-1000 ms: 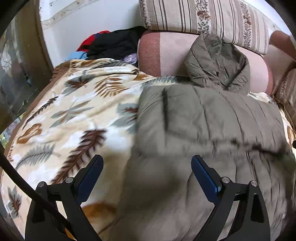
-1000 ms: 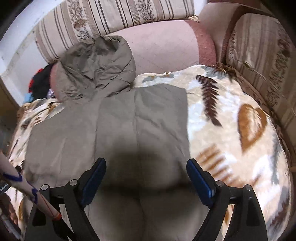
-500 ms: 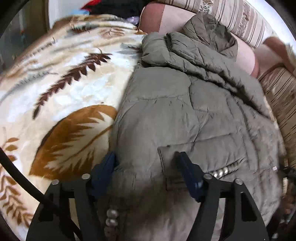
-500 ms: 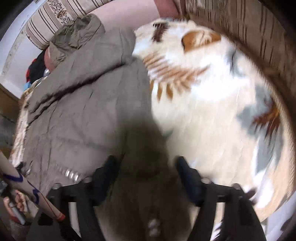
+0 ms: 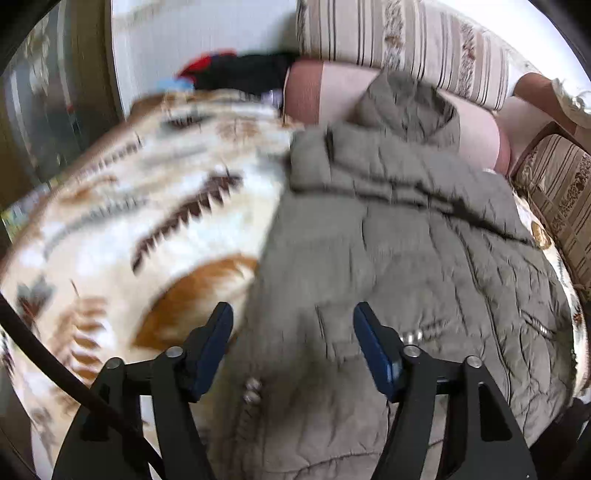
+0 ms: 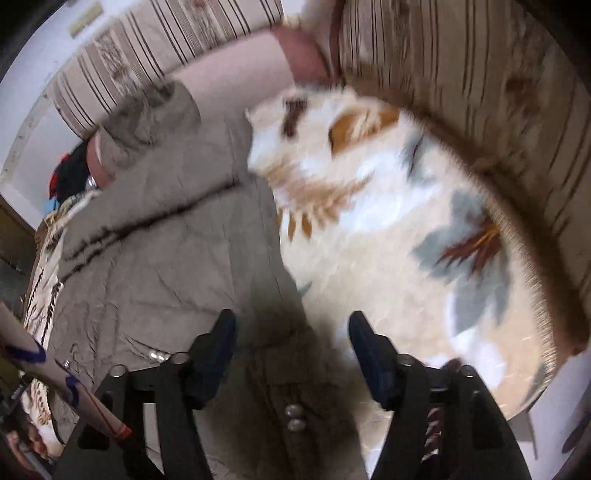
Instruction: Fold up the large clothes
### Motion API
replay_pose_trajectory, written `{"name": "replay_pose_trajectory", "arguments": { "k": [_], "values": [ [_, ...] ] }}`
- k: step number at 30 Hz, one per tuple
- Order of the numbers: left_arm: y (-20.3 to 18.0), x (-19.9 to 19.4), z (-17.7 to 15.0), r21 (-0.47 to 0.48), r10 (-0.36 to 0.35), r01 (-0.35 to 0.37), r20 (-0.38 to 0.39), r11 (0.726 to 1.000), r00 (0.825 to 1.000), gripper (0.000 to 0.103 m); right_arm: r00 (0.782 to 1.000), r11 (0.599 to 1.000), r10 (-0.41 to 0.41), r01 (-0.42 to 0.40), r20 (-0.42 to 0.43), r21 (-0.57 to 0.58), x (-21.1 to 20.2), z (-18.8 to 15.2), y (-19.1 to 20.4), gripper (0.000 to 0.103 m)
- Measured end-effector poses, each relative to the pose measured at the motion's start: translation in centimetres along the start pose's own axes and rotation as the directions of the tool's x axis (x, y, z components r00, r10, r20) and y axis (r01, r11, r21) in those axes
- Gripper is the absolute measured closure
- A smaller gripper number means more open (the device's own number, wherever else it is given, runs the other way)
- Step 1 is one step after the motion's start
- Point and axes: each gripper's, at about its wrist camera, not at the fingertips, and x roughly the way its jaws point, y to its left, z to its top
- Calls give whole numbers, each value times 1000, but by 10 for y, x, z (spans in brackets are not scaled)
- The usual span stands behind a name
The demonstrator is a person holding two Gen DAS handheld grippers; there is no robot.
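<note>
On blanket (image 5: 110, 229), jacket (image 5: 424, 258) seemingly folded

A leaf-patterned blanket (image 5: 140, 229) covers the striped sofa (image 5: 406, 40); dark clothes (image 5: 243, 72) behind.

A sofa (image 5: 399, 33) carries a leaf-patterned blanket (image 5: 140, 229); an olive padded jacket (image 5: 424, 266) lies spread on the blanket.
</note>
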Motion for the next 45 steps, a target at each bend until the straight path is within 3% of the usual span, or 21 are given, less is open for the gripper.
{"name": "replay_pose_trajectory", "arguments": {
  "k": [3,6,11,16,23,29,37,45],
  "values": [
    [-9,-6,11,26,-13,11,62,1000,998,28,995,998,58,-57,80,-21,-23,3,16,14],
    [-22,-1,19,57,-24,19,98,998,995,28,988,989,142,-140,55,-47,-26,5,49,13],
    [-43,22,32,114,-57,49,74,992,996,28,974,972,225,-221,41,-78,-20,-7,90,13],
    [-50,37,45,132,-55,42,99,990,994,28,970,965,241,-239,7,-112,-1,-6,129,13],
    [-38,68,59,94,-49,39,104,995,993,28,976,952,216,-212,-6,-222,16,27,185,13],
    [-18,88,59,70,-50,43,97,997,994,28,983,939,176,-181,-41,-294,54,84,241,13],
    [3,107,66,40,-90,88,59,995,994,28,992,963,100,-114,-72,-244,145,183,316,13],
    [6,127,67,21,-128,128,-19,992,992,28,994,980,94,-102,-55,-170,219,269,377,13]
  ]
}}
